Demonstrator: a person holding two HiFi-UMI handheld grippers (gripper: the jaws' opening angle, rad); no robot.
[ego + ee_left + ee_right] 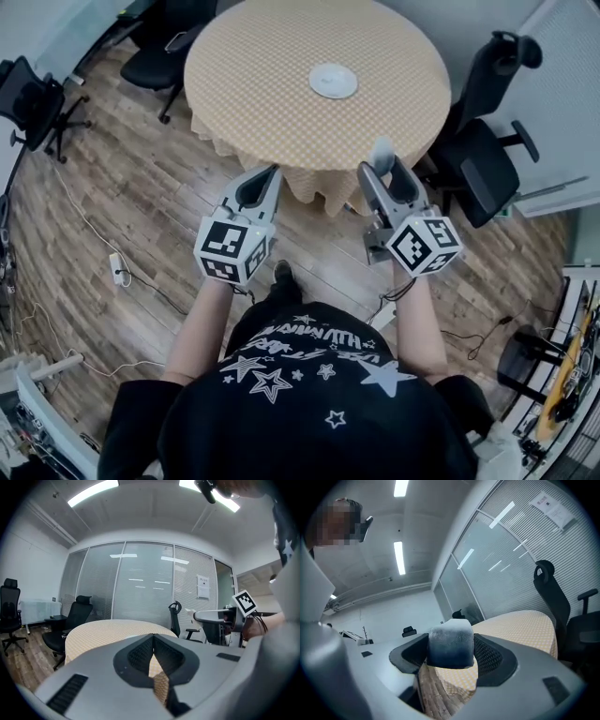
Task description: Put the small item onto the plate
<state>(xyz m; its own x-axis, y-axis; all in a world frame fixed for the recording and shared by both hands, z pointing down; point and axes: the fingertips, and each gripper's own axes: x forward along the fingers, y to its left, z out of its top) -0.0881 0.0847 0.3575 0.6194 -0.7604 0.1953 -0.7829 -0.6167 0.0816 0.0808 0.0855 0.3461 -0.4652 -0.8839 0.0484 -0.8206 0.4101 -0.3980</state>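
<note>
Jaws of the right gripper (451, 654) are clamped on the small item (450, 645), a pale, soft-looking block with rounded corners, whitish on top and shading to dark blue-grey below. What it is made of cannot be told. Its lower edge is cut off by the jaw bodies. In the head view the small item is only a pale blur at the jaw tips, in the air over the near edge of the surface (272, 103).

Jaws of the left gripper (153, 638) meet at their tips with nothing between them. Through the narrow gap lower down, a strip of checked cloth (161, 686) shows.

Both grippers are held side by side and apart in front of the person, each with a marker cube at its rear.

The plate (333, 81) is small, round and white. It lies on the far half of the round surface, well apart from the held item. The gripper views see the top nearly edge-on, so what lies on it cannot be made out there.

Black office chairs (487, 159) stand around on the wooden floor (122, 206), some cut off by the frame.
</note>
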